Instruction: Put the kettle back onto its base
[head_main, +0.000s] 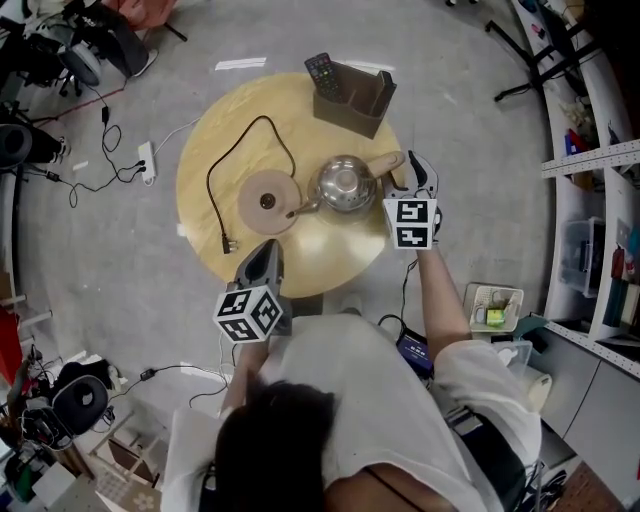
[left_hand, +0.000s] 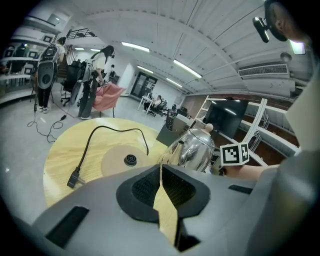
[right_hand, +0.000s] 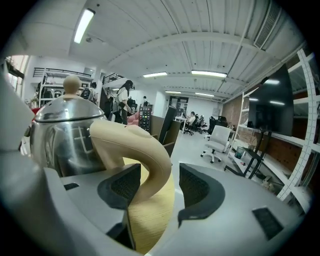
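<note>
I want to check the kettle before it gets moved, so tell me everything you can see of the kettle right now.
The kettle has a shiny, rounded steel body, topped by a small pale round knob, with a curved cream handle and a short spout. It stands upright on the round wooden table, beside its flat round base rather than on it, with the spout pointing toward the base. The right gripper has its open jaws either side of the handle, one pad seemingly touching it.

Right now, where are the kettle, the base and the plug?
kettle (head_main: 345, 185), head view, on its steel lid.
base (head_main: 252, 206), head view, on the flat disc beside the centre connector.
plug (left_hand: 74, 178), left gripper view, on the black plug body.
</note>
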